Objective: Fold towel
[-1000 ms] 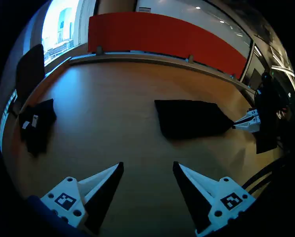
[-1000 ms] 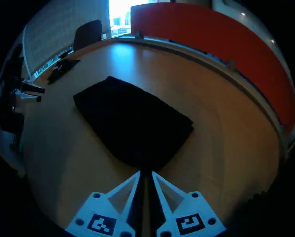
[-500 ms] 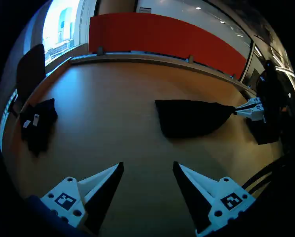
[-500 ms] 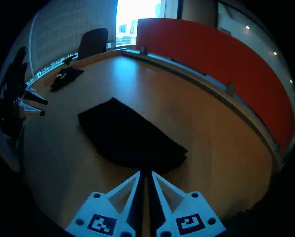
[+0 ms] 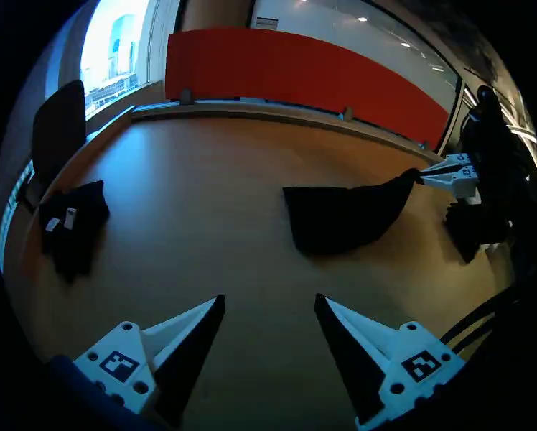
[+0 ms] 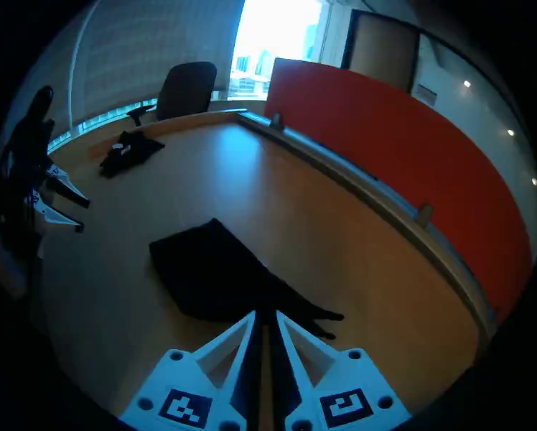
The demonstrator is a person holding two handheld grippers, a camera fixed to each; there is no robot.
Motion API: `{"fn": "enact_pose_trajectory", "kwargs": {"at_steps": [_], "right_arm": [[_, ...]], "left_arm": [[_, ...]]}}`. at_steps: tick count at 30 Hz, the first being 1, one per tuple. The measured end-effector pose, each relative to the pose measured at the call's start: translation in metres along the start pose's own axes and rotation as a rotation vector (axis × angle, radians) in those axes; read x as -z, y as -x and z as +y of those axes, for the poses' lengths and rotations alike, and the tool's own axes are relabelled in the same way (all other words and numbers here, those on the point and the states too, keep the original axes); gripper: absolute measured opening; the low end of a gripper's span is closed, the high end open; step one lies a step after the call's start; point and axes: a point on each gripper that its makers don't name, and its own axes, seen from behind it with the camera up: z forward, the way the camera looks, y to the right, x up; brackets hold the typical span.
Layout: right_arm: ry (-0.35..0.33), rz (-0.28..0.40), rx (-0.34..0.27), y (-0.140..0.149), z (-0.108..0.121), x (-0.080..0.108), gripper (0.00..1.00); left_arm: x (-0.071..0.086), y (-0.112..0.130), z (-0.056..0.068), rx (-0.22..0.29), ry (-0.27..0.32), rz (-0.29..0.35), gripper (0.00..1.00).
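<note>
Fold's barely begun: right gripper (image 6: 266, 320) at frame bottom is pinched tight on a raised towel (image 6: 211, 276) corner; left gripper (image 5: 268, 302) gapes wide, holding nothing.

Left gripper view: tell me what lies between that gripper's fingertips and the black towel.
Bare wooden table, as the left gripper view shows: the left gripper hangs open, apart from the towel, with nothing lying across the gap.

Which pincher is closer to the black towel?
Right. The right gripper pinches a corner of the black towel, holding it up off the table. The left gripper hangs open over the table, apart from the towel.
</note>
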Motion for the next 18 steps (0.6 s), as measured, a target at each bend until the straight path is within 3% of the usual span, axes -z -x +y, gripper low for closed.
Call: {"fn": "enact_pose_trajectory", "kwargs": {"at_steps": [18], "right_arm": [[-0.019,0.02,0.055,-0.027,-0.009,-0.005,0.05]], "left_arm": [[0.008,0.002,0.0,0.006,0.004,0.006,0.92]]}}
